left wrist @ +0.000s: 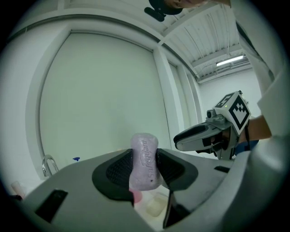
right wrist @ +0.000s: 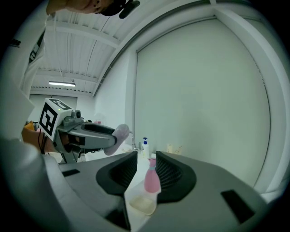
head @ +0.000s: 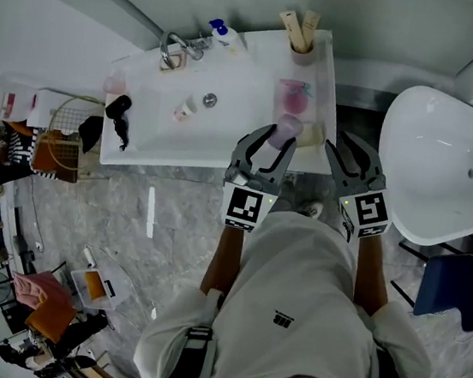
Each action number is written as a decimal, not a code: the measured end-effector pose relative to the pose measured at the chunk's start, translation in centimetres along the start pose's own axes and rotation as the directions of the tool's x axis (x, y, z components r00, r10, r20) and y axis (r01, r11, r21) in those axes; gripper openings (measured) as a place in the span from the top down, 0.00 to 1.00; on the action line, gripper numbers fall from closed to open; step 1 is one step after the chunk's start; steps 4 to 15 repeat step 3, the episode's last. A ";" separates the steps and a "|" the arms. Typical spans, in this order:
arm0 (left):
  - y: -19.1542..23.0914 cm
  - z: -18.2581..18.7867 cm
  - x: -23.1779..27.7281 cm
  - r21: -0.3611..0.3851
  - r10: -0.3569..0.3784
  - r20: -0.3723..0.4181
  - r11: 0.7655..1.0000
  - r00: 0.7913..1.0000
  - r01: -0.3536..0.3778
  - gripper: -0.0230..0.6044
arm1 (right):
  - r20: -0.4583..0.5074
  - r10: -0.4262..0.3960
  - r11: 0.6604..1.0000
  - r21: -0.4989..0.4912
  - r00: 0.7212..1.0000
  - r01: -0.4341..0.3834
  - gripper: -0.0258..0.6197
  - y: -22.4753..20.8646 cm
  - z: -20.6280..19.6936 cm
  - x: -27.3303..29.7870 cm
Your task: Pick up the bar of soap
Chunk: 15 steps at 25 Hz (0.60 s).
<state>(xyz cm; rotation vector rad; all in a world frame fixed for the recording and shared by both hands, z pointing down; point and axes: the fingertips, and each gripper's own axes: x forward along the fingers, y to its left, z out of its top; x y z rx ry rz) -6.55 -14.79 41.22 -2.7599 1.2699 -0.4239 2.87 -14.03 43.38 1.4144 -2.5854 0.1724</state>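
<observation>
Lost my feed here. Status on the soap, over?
Left gripper shut on bar of soap, held above sink. Right gripper open, holding nothing. Nothing in the way.

My left gripper (left wrist: 144,153) hides the lower end of the soap (left wrist: 144,162) (its embossed lettering I can't read); the white tub (head: 447,168) runs off the head view's right edge.

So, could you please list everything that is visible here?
soap: 1, pale purple, clamped upright in jaws
sink: 1, white, ahead
tap: 1, chrome, sink's back left
pump bottle: 1, white with blue top, beside tap
pink bottle: 1, pink, sink's right ledge
dish: 1, pale, in front of pink bottle
cup: 1, beige, back right corner
left hand-held gripper: 1, grey, shut on soap
right hand-held gripper: 1, grey, open, empty
</observation>
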 end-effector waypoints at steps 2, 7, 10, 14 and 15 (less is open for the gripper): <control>-0.5 0.0 -0.3 0.005 0.001 0.001 1.000 1.000 -0.001 0.67 | 0.008 0.001 1.000 0.005 1.000 -0.001 0.74 0.1 -0.1 -0.4; -0.7 0.0 -0.4 0.007 0.001 0.001 1.000 1.000 -0.001 0.67 | 0.012 0.002 1.000 0.007 1.000 -0.002 0.74 0.2 -0.2 -0.6; -0.7 0.0 -0.4 0.007 0.001 0.001 1.000 1.000 -0.001 0.67 | 0.012 0.002 1.000 0.007 1.000 -0.002 0.74 0.2 -0.2 -0.6; -0.7 0.0 -0.4 0.007 0.001 0.001 1.000 1.000 -0.001 0.67 | 0.012 0.002 1.000 0.007 1.000 -0.002 0.74 0.2 -0.2 -0.6; -0.7 0.0 -0.4 0.007 0.001 0.001 1.000 1.000 -0.001 0.67 | 0.012 0.002 1.000 0.007 1.000 -0.002 0.74 0.2 -0.2 -0.6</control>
